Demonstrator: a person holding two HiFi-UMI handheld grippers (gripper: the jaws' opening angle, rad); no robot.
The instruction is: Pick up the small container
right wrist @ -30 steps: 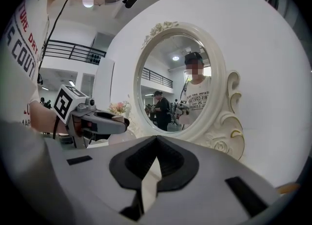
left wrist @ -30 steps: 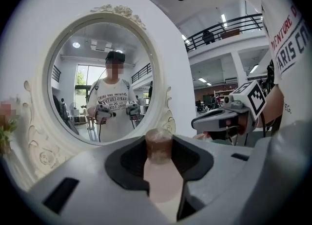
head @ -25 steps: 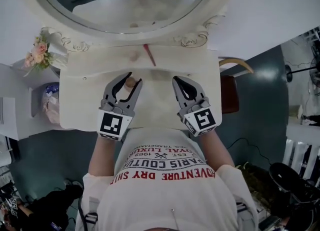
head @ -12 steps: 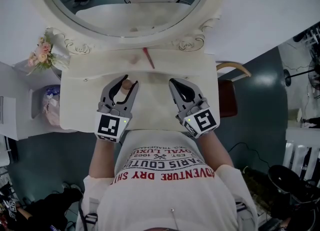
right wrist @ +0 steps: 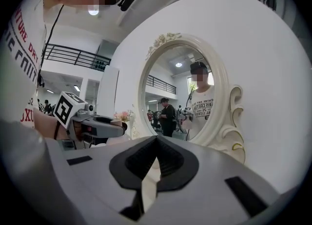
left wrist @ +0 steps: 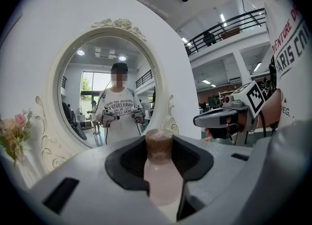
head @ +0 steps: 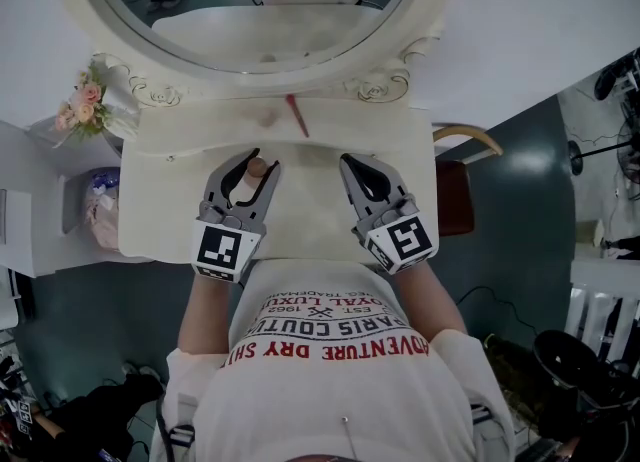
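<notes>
Holding the small container (left wrist: 160,169), the left gripper (head: 257,166) is pinching its pale pink body from both sides, jaws part-way apart and pressing on it. The container is sitting right at the jaw tips, brown cap uppermost. Its long axis appears to be running upright, across the line along which the jaws close. It is hanging low over the near half of the dressing table (head: 310,212), in front of the oval mirror (head: 262,20). Whether its base is touching the tabletop cannot be told. The right gripper (head: 351,164) is hovering alongside, well apart from the container, tips pressed together and carrying nothing. The left gripper is therefore the one already on the item. By my judgement, only a straight upward lift is remaining, keeping the cap on top.
</notes>
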